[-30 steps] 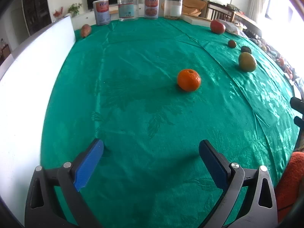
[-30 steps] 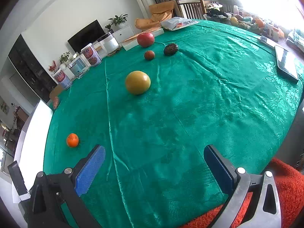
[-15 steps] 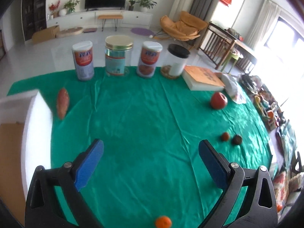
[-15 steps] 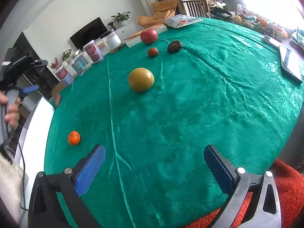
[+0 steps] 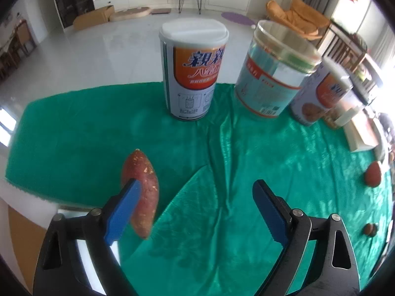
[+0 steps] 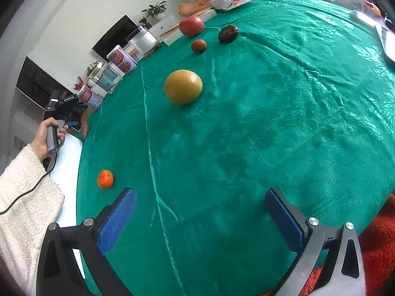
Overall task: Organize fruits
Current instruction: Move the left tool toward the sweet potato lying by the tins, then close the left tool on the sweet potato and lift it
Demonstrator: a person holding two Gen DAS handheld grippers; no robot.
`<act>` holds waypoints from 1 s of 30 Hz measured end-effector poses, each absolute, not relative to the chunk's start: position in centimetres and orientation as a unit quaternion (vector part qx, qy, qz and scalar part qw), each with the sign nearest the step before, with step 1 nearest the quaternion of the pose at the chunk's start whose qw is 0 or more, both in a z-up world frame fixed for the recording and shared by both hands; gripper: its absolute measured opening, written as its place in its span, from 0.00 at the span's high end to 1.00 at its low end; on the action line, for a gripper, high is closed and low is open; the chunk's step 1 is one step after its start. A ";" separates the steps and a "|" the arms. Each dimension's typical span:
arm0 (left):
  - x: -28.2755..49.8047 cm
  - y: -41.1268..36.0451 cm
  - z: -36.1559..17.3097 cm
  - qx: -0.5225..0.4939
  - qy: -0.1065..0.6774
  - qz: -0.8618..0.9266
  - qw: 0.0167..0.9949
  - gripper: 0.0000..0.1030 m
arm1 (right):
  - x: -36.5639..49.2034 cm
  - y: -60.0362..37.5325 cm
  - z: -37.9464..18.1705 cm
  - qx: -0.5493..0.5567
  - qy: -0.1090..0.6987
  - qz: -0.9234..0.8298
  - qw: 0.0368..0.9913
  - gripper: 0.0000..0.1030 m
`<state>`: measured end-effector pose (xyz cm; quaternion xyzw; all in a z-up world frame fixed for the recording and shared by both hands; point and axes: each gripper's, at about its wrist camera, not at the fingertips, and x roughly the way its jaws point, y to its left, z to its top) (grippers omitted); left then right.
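A reddish-brown sweet potato [image 5: 145, 190] lies on the green tablecloth [image 5: 222, 153], close to the white tray. My left gripper [image 5: 196, 187] hovers over it with its jaws closing. The left blue pad [image 5: 123, 209] overlaps the potato's left side, the right pad stands far off, and nothing is pinched. In the right wrist view a hand [image 6: 45, 138] holds that gripper at the table's far left. My right gripper [image 6: 200, 209] is open over bare cloth. Ahead of it lie an orange [image 6: 105, 178], a yellow grapefruit [image 6: 183, 86], a red fruit [image 6: 191, 26], a small brown fruit [image 6: 198, 46] and a dark fruit [image 6: 228, 33].
Two printed cans [image 5: 193, 74] [image 5: 323, 98] and a clear jar [image 5: 274, 74] stand along the far edge, just beyond the sweet potato. A white tray [image 6: 66, 162] borders the table's left side. A book [image 5: 360, 135] lies far right. An orange-red cloth [image 6: 377, 241] sits at the near edge.
My left gripper swept away from the orange to the far edge, over the sweet potato by the cans, and its jaws narrowed. The right gripper sank slightly toward the cloth.
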<state>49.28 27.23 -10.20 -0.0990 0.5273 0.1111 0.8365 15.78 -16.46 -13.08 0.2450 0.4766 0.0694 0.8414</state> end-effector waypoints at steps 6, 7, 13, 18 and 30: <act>49.9 26.5 -12.1 -0.023 0.520 0.155 0.839 0.13 | 16.3 -16.3 -13.1 0.253 0.473 0.078 0.841 0.00; 49.9 26.4 -12.3 -0.021 0.523 0.160 0.837 0.10 | 16.3 -16.3 -13.1 0.253 0.472 0.079 0.840 0.00; 48.6 24.0 -9.9 -0.101 0.516 -0.033 0.850 0.20 | 16.2 -16.4 -13.1 0.257 0.471 0.080 0.840 0.00; 48.9 24.8 -8.4 -0.045 0.486 0.068 0.870 0.06 | 16.1 -16.5 -13.0 0.257 0.471 0.082 0.840 0.00; 49.2 28.6 -11.8 -0.044 0.516 0.162 0.840 0.40 | 15.9 -16.5 -13.0 0.260 0.470 0.084 0.839 0.00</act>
